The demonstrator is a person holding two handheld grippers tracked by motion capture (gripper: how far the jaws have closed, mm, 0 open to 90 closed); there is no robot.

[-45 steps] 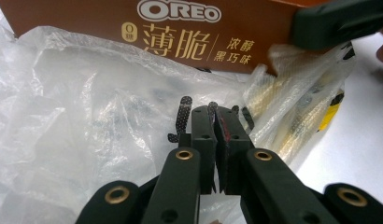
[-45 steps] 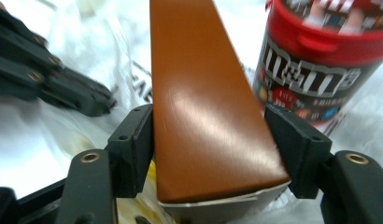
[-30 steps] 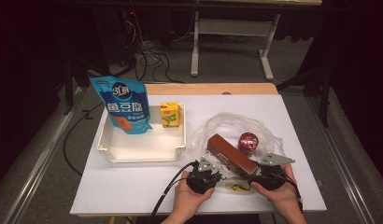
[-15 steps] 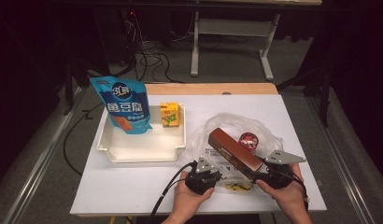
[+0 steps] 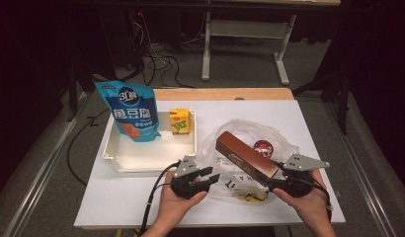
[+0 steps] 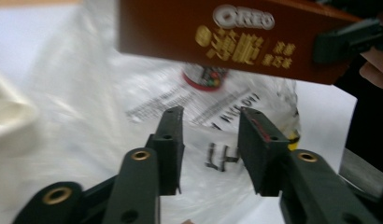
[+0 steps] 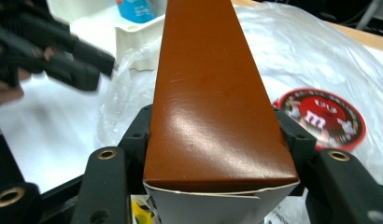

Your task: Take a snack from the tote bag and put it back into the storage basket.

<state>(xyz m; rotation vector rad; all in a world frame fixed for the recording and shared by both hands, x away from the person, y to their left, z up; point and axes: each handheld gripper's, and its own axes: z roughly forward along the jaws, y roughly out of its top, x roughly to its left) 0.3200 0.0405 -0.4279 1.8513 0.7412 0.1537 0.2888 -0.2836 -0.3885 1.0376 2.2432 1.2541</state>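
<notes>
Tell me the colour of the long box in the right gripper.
Reddish brown box, clearest in the right gripper view.

Oreo box [image 5: 246, 157] blocks bag [image 5: 284, 136]; table [image 5: 121, 197] front-left free.

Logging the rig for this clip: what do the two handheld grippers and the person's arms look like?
Both are black. The left gripper has a grey plate on top and a black cable trailing off the table's near edge. The right gripper has a larger grey three-cornered plate. Brass-coloured rivets dot the jaw links in both gripper views. Forearms are bare, no sleeves showing.
</notes>
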